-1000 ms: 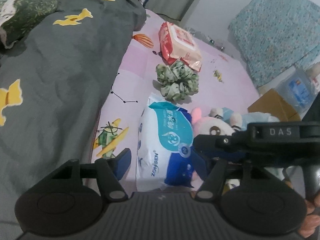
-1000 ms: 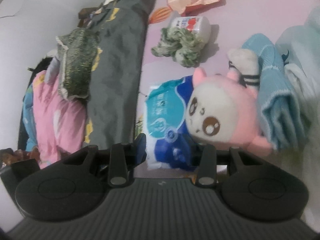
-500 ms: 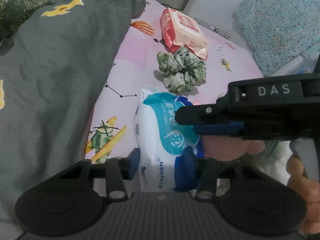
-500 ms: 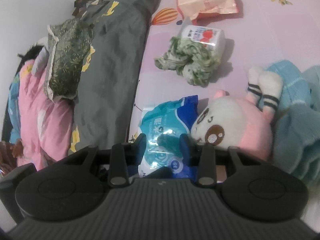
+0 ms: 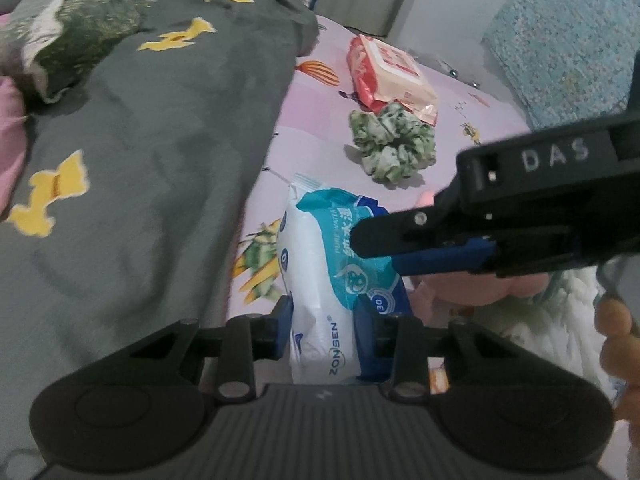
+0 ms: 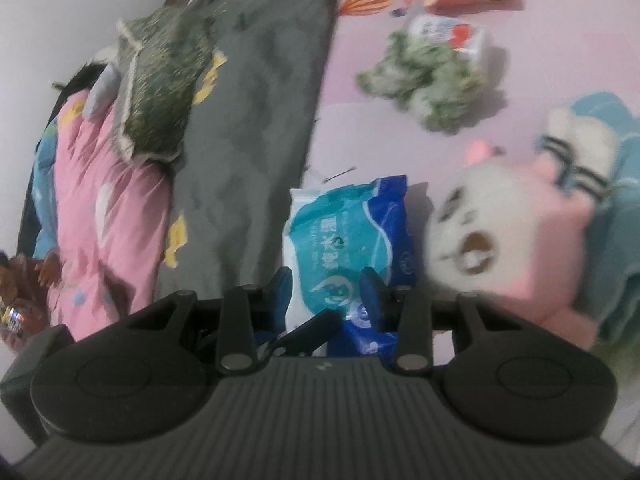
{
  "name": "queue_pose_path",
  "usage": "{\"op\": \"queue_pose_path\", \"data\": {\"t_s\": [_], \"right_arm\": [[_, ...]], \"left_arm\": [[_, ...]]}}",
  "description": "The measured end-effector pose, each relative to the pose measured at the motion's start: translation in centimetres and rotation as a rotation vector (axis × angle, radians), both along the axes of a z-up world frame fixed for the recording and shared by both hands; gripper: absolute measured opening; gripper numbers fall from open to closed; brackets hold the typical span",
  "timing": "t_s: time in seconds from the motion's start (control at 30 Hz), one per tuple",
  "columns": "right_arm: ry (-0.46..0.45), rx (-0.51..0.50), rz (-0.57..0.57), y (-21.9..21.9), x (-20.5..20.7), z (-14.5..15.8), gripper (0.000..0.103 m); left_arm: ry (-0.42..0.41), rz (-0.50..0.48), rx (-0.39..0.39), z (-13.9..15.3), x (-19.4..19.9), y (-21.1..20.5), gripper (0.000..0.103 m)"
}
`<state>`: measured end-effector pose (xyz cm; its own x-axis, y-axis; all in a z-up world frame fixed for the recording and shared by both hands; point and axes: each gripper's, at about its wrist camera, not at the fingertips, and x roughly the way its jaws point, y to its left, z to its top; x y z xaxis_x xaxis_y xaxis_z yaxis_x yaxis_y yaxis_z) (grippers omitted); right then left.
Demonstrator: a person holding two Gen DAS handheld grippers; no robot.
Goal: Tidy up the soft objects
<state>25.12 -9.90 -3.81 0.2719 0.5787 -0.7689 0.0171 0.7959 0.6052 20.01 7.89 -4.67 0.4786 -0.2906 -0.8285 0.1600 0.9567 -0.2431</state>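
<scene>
- Left wrist view: the left gripper (image 5: 324,320) has its blue jaws on either side of the near end of the blue-and-white wipes pack (image 5: 332,280); the jaws are closing, and both pads sit against the pack's sides.
- In this view the right gripper (image 5: 384,236) comes in from the right above the pack, its black and blue finger crossing the pack's far right corner; a hand (image 5: 616,332) shows at the frame's right edge.
- Right wrist view: the right gripper (image 6: 326,288) has its jaws narrowly spread around the same pack (image 6: 344,240); whether the pads press it I cannot tell. A black finger of the other gripper lies across the pack's near end.
- The pack lies on the pink bed sheet (image 5: 316,160), just beside the edge of the grey duvet (image 5: 160,160) on its left.
- Just right of the pack is the pink plush toy (image 6: 512,232), blurred, with a light blue cloth (image 6: 616,240) touching its right side.
- Beyond the pack, apart from it, sits the green scrunchie (image 5: 392,144), touching the red-and-pink packet (image 5: 388,68) farther back.
- In the right wrist view a small white tissue pack (image 6: 456,36) lies just behind the scrunchie.
</scene>
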Motion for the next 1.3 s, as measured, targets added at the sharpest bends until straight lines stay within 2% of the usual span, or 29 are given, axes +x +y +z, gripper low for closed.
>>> {"op": "queue_pose_path", "data": {"t_s": [0.1, 0.2, 0.37, 0.53, 0.7, 0.83, 0.9, 1.0, 1.2, 1.3], "right_arm": [[-0.016, 0.006, 0.040, 1.5, -0.3, 0.7, 0.037], [-0.022, -0.041, 0.044, 2.3, -0.2, 0.6, 0.038], [0.038, -0.053, 0.019, 1.9, 0.1, -1.0, 0.039], [0.048, -0.071, 0.040, 2.5, 0.3, -1.5, 0.046], [0.066, -0.059, 0.020, 1.8, 0.5, -1.4, 0.047], [0.072, -0.059, 0.018, 1.6, 0.3, -1.8, 0.049], [0.078, -0.049, 0.016, 1.7, 0.4, -2.0, 0.050], [0.079, -0.040, 0.023, 1.9, 0.8, -2.1, 0.052], [0.083, -0.014, 0.021, 1.8, 1.0, -2.3, 0.052], [0.078, 0.030, 0.026, 1.7, 0.8, -2.0, 0.040]], "left_arm": [[0.001, 0.015, -0.020, -0.1, -0.6, 0.8, 0.035], [0.009, 0.023, -0.042, -0.2, -0.8, 1.3, 0.035], [0.013, 0.011, -0.042, -0.3, -0.8, 1.3, 0.036], [0.016, 0.006, -0.041, -0.2, -0.4, 1.1, 0.039], [0.020, 0.002, -0.036, -0.3, -0.1, 1.0, 0.045], [0.030, -0.002, -0.028, -0.6, 0.2, 0.8, 0.046], [0.041, -0.004, -0.044, -0.7, 0.3, 0.7, 0.042], [0.044, -0.005, -0.042, -0.9, 0.6, 0.4, 0.042], [0.039, -0.006, -0.036, -0.8, 0.7, -0.1, 0.041], [0.038, -0.018, -0.037, -0.5, 0.5, -0.4, 0.038]]}}
